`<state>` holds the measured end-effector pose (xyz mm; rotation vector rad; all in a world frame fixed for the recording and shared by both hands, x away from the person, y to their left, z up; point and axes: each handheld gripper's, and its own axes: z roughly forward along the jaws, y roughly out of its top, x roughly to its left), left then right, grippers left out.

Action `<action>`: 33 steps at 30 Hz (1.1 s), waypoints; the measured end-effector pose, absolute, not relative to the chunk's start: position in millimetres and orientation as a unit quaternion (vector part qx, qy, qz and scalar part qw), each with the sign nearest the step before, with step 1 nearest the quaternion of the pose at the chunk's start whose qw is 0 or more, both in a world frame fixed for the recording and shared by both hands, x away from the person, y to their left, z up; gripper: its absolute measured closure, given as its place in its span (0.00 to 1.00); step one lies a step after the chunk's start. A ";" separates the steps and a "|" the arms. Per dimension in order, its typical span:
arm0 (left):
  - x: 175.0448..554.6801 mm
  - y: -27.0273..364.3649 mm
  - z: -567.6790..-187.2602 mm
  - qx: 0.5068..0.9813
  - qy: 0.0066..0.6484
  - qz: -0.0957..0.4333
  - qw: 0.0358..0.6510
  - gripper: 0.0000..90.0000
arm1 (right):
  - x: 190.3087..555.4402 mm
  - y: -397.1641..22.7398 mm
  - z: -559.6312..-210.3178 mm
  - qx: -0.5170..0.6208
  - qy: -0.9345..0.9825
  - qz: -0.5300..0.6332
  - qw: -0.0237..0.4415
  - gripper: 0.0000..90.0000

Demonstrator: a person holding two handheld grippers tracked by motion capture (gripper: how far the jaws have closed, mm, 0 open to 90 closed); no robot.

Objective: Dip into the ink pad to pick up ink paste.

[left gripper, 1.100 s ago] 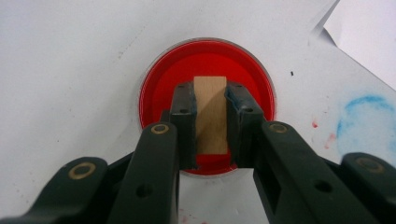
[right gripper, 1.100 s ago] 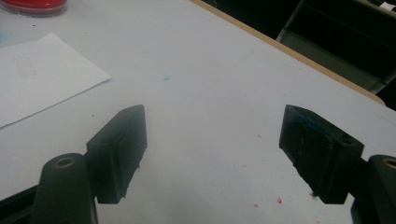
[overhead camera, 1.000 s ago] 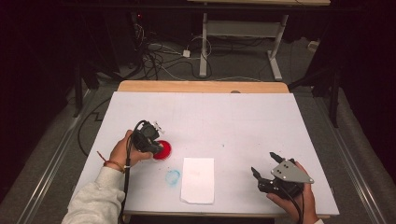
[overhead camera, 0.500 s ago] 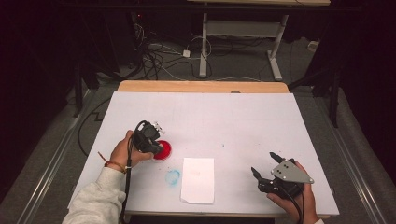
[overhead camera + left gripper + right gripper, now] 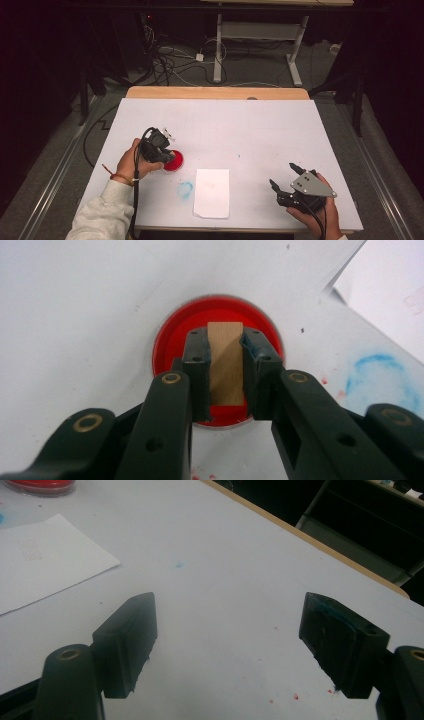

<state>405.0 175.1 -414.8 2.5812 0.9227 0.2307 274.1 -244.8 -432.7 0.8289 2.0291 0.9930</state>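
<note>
Left tool [image 5: 225, 360] clamping wood stamp [image 5: 226, 362], pointing straight down over red pad [image 5: 167, 347]; stamp sitting centred over pad, contact can't tell. Paper [image 5: 212, 192] lying just right of pad, toward near desk [image 5: 240, 125] edge; left hand nearer. Blue ring stain [image 5: 184, 189] sitting between pad and paper. Right tool [image 5: 227, 645] idling at near right, jaws apart, empty.

One red ink pad [image 5: 173, 160], one wooden block [image 5: 226, 362], one paper sheet [image 5: 212, 192], two hand-held grippers [image 5: 163, 151] [image 5: 284, 180].
</note>
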 end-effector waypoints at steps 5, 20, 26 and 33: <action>394.6 178.0 -392.1 0.917 0.318 0.099 0.221 0.82 | 273.7 -245.0 -432.6 0.320 0.787 0.386 0.358 0.26; 375.5 184.2 -359.4 0.913 0.294 0.129 0.251 0.82 | 272.8 -243.9 -432.2 0.318 0.786 0.388 0.361 0.26; 381.3 179.4 -371.7 0.920 0.292 0.120 0.234 0.82 | 272.5 -244.0 -431.8 0.320 0.784 0.389 0.363 0.25; 393.7 170.5 -400.0 0.929 0.291 0.097 0.205 0.82 | 272.7 -244.3 -432.0 0.320 0.784 0.389 0.361 0.25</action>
